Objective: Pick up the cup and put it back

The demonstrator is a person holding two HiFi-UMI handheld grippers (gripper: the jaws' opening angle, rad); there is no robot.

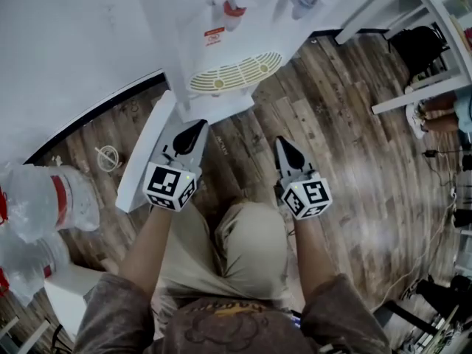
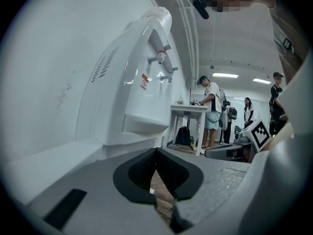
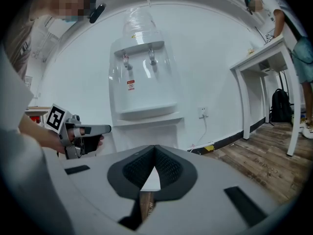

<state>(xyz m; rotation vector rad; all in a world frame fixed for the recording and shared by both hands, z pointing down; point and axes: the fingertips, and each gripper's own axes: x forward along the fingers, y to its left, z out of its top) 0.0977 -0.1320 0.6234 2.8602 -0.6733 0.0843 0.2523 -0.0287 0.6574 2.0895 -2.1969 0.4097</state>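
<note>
No cup shows in any view. A white water dispenser [image 1: 228, 50] stands against the wall ahead, with a red tap [image 1: 234, 7], a blue tap [image 1: 304, 0] and a slotted drip tray [image 1: 234, 72] that has nothing on it. My left gripper [image 1: 198, 126] is shut and empty, its tip just below the dispenser's base. My right gripper [image 1: 282, 142] hovers over the wooden floor to the right, also shut and empty. The dispenser [image 2: 142, 92] fills the left of the left gripper view and stands in the middle of the right gripper view [image 3: 142, 82].
Large water bottles [image 1: 44, 198] lie at the left. A white panel [image 1: 147, 150] leans beside the dispenser, and a small round thing [image 1: 108, 158] lies on the floor. A white table [image 1: 413, 21] stands at the right. People [image 2: 211, 109] stand by it, a backpack [image 2: 184, 136] beneath.
</note>
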